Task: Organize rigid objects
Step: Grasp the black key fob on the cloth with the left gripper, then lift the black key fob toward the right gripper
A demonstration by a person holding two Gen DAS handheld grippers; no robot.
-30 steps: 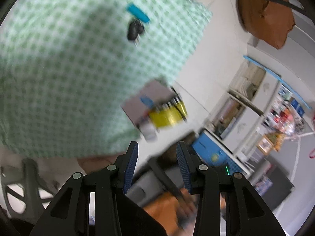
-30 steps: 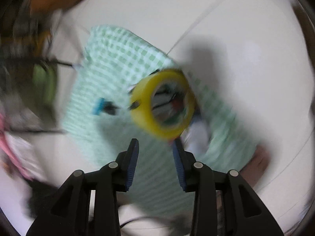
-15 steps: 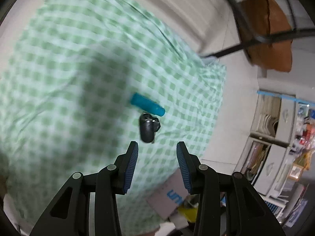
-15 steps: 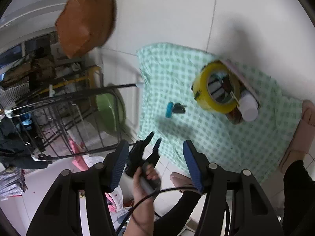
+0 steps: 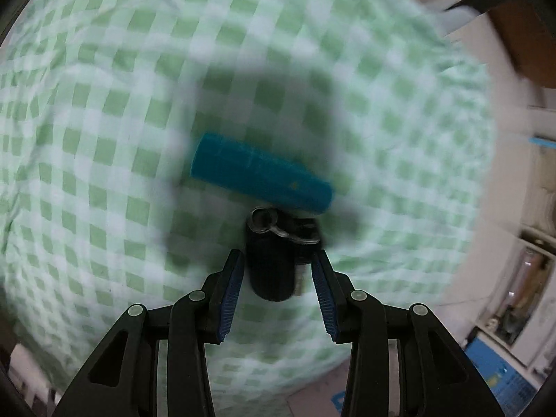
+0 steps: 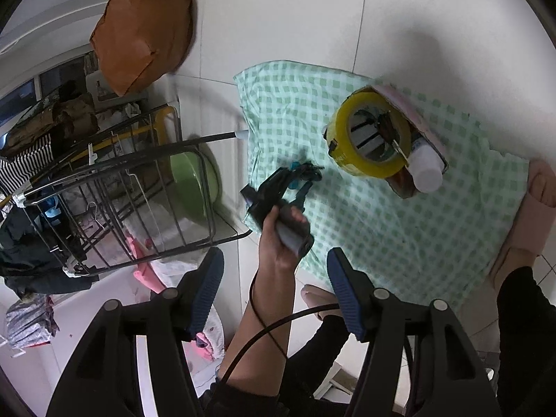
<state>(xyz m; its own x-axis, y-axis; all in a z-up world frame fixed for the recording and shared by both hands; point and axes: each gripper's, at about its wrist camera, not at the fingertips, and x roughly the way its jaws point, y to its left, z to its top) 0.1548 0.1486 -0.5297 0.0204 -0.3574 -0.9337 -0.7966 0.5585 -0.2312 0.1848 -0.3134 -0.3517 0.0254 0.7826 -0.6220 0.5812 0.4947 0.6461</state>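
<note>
Left gripper (image 5: 276, 271) is straddling our black key fob (image 5: 269, 264), jaws narrowly apart, unclamped; closing off-centre, we are risking nudging the teal tube (image 5: 260, 173).

A green-and-white checked cloth (image 5: 104, 104) lies on white floor tiles (image 6: 295, 10). On it rest a teal-blue cylindrical tube (image 5: 259, 173) and a black key fob (image 5: 271, 264) with a silvery ring — both blurred. A yellow roll of tape (image 6: 370, 135) sits at a pale pink box (image 6: 422, 121), beside a white-capped bottle (image 6: 425, 170). Off the cloth are a rust-brown cushion (image 6: 142, 31), a lime-green bowl (image 6: 194, 184) and a black wire rack (image 6: 114, 201). Both grippers — left (image 5: 276, 288), right (image 6: 274, 292) — are black with blue pads.
</note>
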